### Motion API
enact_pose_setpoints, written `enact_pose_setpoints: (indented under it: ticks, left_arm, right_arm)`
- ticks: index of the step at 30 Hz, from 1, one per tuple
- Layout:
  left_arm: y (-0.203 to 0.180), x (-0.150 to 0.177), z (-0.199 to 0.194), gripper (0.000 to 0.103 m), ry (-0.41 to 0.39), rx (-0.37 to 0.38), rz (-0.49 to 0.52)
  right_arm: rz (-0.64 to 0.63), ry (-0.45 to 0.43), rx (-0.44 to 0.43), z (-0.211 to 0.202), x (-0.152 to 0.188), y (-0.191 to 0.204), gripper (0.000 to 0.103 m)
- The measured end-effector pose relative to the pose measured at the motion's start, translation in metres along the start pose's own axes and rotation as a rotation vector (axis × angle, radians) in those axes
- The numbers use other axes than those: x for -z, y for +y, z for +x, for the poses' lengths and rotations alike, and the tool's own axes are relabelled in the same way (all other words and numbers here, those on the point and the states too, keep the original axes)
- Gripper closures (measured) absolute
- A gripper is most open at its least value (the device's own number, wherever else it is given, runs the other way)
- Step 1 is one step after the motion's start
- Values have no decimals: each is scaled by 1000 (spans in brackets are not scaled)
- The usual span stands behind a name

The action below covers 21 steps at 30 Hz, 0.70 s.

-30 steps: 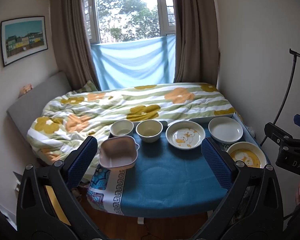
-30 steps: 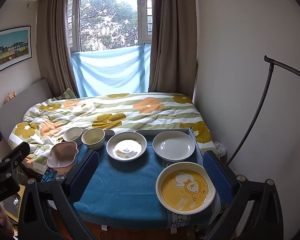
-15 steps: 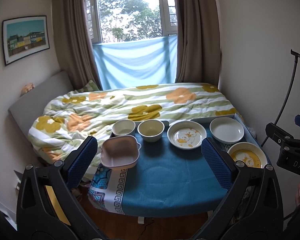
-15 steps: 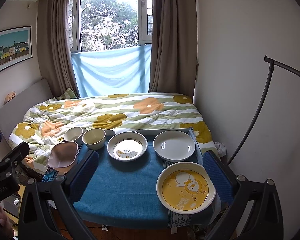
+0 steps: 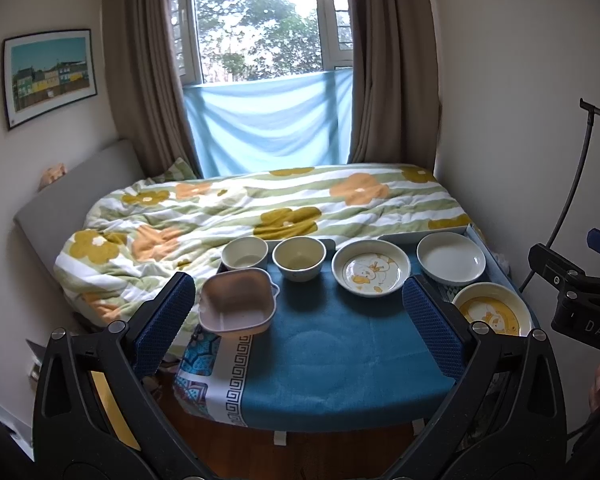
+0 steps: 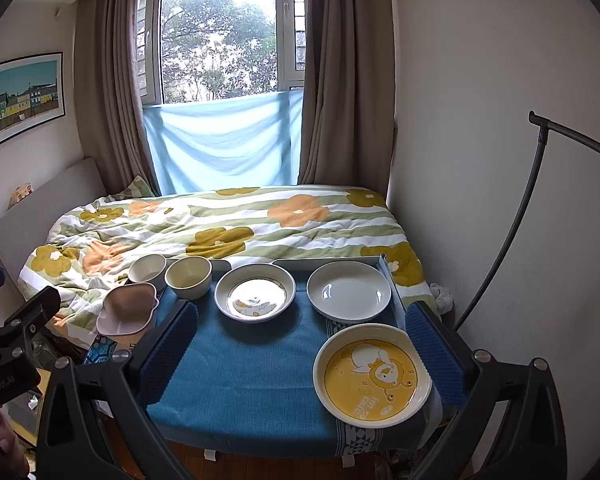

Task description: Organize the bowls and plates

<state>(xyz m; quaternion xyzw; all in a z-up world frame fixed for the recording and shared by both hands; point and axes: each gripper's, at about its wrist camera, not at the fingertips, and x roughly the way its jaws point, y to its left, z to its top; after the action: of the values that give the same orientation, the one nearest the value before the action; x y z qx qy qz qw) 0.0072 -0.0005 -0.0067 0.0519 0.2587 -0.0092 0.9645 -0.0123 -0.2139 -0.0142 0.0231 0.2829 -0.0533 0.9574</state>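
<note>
On the blue-clothed table (image 5: 332, 360) stand a pink square bowl (image 5: 238, 306), a white bowl (image 5: 244, 253), a cream bowl (image 5: 299, 258), a duck-pattern plate (image 5: 371, 268), a plain white plate (image 5: 451, 258) and a yellow bear plate (image 5: 490, 314). They also show in the right wrist view: pink bowl (image 6: 127, 314), white bowl (image 6: 147, 269), cream bowl (image 6: 189, 277), patterned plate (image 6: 255, 297), white plate (image 6: 349, 290), yellow plate (image 6: 372, 376). My left gripper (image 5: 298, 320) is open and empty in front of the table. My right gripper (image 6: 300, 352) is open and empty, nearest the yellow plate.
A bed with a flowered quilt (image 5: 260, 208) lies right behind the table. A wall (image 6: 500, 160) and a black curved stand (image 6: 516, 220) are at the right. The other gripper's body shows at the right edge (image 5: 580, 300) and left edge (image 6: 8, 344).
Both views have shifted only slightly; the left gripper drifted a little closer to the table. No dish has moved and both grippers stay open.
</note>
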Motion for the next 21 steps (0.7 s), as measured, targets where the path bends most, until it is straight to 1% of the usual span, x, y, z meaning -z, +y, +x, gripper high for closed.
enact_pose_setpoints:
  ticks: [21]
  left_arm:
    - [0,0,-1,0,-2,-2,1]
  right_arm:
    - [-2,0,0,0,1,2,0]
